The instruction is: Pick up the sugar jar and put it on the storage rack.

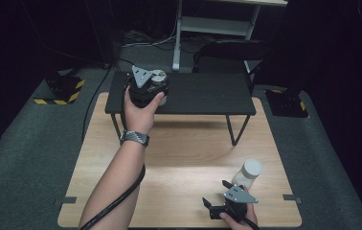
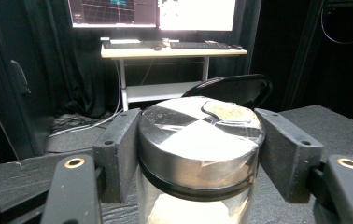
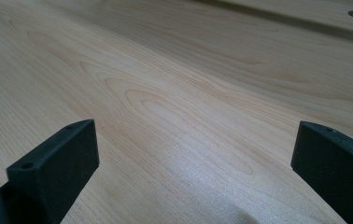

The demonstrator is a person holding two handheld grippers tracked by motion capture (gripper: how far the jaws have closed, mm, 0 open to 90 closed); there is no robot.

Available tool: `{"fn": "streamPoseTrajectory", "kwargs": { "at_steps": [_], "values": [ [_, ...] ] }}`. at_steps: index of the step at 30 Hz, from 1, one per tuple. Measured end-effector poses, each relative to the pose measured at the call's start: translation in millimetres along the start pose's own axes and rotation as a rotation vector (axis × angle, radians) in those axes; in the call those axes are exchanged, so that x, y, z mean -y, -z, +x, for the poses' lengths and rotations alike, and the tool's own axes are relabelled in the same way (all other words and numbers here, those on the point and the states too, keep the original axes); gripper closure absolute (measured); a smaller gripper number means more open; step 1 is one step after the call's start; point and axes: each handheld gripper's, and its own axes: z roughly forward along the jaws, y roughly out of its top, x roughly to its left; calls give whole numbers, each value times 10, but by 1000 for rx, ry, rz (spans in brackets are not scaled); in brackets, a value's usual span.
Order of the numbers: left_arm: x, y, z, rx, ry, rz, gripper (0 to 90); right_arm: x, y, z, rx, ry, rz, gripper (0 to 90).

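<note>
**Q:** Jaws first, please: how are they seen from the high view?

**A:** Two jaws of the left gripper [image 1: 156,82] are closed around a jar with a metal lid [image 1: 158,76], held over the left end of a low black shelf [image 1: 208,93] that stands at the far side of the wooden bench [image 1: 179,153]. The right gripper [image 1: 217,194] is seen near the bench's front edge, jaws spread and nothing between them. A second jar with a white lid [image 1: 248,172] stands just beside it on the bench.

**Q:** What is shown in the left gripper view?

**A:** The metal-lidded jar [image 2: 198,149] is gripped just below its lid, one black pad pressed to each side. Pale powder can be made out through the glass. The shelf surface [image 2: 314,121] lies below and behind; whether the jar's base is touching it cannot be told. A desk with monitors [image 2: 165,49] is seen farther off.

**Q:** And the right gripper view?

**A:** Bare bench wood [image 3: 174,93] is seen between the widely parted jaws. Nothing is held.

**Q:** How should the step in hand be done well?

**A:** By judgement, the jar is being set onto the shelf. It should be kept upright and lowered until its base is felt to rest flat, well in from the edge. Only then should the jaws be released, evenly, so the jar is not tipped.
</note>
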Motion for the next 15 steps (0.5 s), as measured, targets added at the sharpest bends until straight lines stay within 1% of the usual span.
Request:
{"fn": "streamPoseTrajectory", "kwargs": {
  "at_steps": [2, 5, 8, 10, 13, 15],
  "values": [
    [-5, 0, -1, 0, -2, 2, 346, -2, -1, 0, 0, 2, 1, 6],
    [-12, 2, -25, -11, -10, 2, 333, 1, 1, 0, 0, 0, -1, 6],
    [-13, 8, -33, -9, 0, -4, 273, 0, 1, 2, 0, 3, 0, 6],
    [-24, 17, -45, -6, -14, -2, 244, 2, 0, 7, 0, 7, -1, 6],
    [-18, 29, -67, -12, -9, -7, 192, 4, 1, 5, 0, 6, -2, 6],
    [-13, 37, -81, -18, -9, -8, 136, 5, 2, 3, 0, 5, -2, 6]
  ]
}}
